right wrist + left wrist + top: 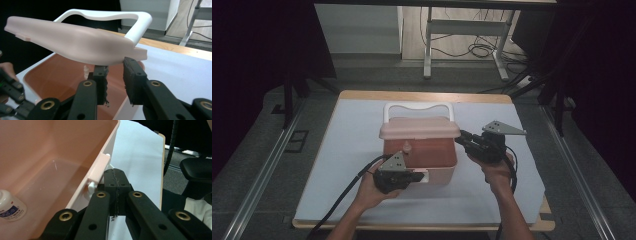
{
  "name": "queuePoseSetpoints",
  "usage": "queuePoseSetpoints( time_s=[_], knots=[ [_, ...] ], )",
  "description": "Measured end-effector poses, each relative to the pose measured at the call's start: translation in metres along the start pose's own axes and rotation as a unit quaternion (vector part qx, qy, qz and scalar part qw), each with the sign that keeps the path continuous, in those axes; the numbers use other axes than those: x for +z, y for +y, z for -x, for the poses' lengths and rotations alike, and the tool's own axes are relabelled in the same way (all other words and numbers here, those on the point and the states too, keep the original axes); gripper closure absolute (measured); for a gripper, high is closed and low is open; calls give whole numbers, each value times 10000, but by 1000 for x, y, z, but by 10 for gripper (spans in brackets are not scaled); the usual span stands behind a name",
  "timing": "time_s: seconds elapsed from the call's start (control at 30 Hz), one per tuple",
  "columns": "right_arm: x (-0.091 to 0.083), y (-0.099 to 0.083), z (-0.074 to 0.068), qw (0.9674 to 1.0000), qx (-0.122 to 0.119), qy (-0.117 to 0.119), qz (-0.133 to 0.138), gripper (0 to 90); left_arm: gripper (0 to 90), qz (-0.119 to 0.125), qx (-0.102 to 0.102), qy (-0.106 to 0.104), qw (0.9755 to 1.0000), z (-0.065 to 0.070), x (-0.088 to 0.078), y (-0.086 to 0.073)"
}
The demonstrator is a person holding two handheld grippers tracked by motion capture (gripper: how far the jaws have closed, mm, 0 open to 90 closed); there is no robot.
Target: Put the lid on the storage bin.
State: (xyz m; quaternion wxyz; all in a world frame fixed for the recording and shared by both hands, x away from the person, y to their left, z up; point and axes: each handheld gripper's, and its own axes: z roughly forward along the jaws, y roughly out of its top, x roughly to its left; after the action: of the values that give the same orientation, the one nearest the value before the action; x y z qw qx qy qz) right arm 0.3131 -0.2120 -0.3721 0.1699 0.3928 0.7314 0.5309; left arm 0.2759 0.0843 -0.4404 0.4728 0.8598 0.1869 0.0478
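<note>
A pink cooler box stands mid-table, its pale pink lid raised and tilted over it, with a white handle behind. My left gripper sits at the box's front wall, shut with nothing between its jaws, beside the white latch. A small white bottle lies inside the box. My right gripper is at the lid's right end. Its jaws stand apart just under the lid's edge, with the box rim running between them, not pressed.
A white sheet covers the wooden table. A desk frame and cables stand on the floor beyond. A black chair is off the table's edge in the left gripper view.
</note>
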Motion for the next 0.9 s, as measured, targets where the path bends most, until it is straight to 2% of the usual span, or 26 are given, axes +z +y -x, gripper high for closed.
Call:
queuePoseSetpoints(
  time_s=[0.2, 0.33, 0.5, 0.77, 0.9],
  knots=[
    [-5, -7, -1, 9997, -5, 177, -156, 696, 900, 9, 0, 3, 10000, 0, 0, 0],
    [-9, -15, -1, 9994, -97, 143, -303, 663, 900, 12, 13, -6, 10000, -1, 0, 0],
    [-10, -25, 2, 9980, -151, 252, -555, 660, 900, 3, 25, 7, 10000, 0, 0, 0],
    [-15, -40, 5, 9967, -259, 138, -755, 619, 900, 3, 25, 14, 10000, 0, 0, 0],
    [-18, -45, 7, 9970, -201, 78, -747, 614, 900, 7, 27, 20, 10000, 0, 0, 0]
  ],
)
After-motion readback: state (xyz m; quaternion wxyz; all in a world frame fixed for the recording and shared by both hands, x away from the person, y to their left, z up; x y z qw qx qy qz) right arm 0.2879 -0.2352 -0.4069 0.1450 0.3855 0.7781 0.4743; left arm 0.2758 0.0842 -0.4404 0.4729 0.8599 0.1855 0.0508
